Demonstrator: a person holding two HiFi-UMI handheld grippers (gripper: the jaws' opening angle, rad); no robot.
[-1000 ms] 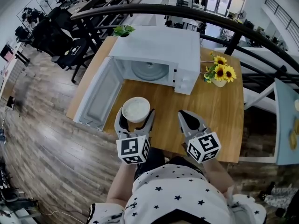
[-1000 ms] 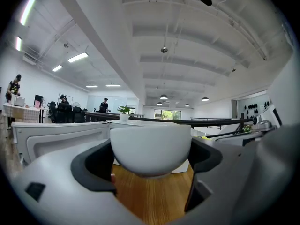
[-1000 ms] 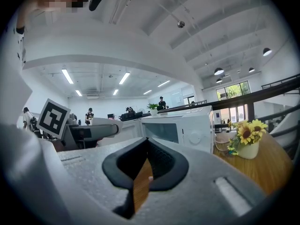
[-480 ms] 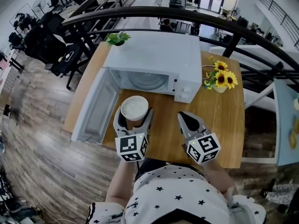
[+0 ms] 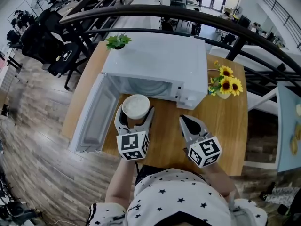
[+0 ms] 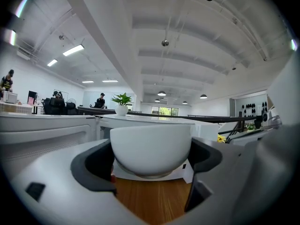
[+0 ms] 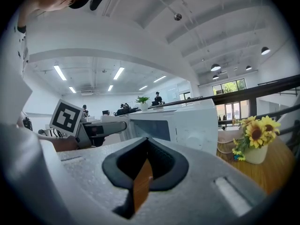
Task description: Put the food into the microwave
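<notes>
From overhead alone, food [image 5: 136,105] shows inside the bowl [image 6: 151,146]

The left gripper [image 5: 136,113] is holding a white bowl [image 5: 136,105] just in front of the open microwave [image 5: 160,62] — its door [image 5: 91,114] is hanging out past the table's [image 5: 225,135] left edge. The right gripper [image 5: 185,121] is hovering alongside, jaws together.

Wood floor [image 5: 37,140], black railing [image 5: 155,14]

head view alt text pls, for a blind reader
The left gripper holds a white bowl of food in front of an open white microwave on a wooden table. The right gripper is shut and empty beside it, and sunflowers stand beside the microwave.
</notes>
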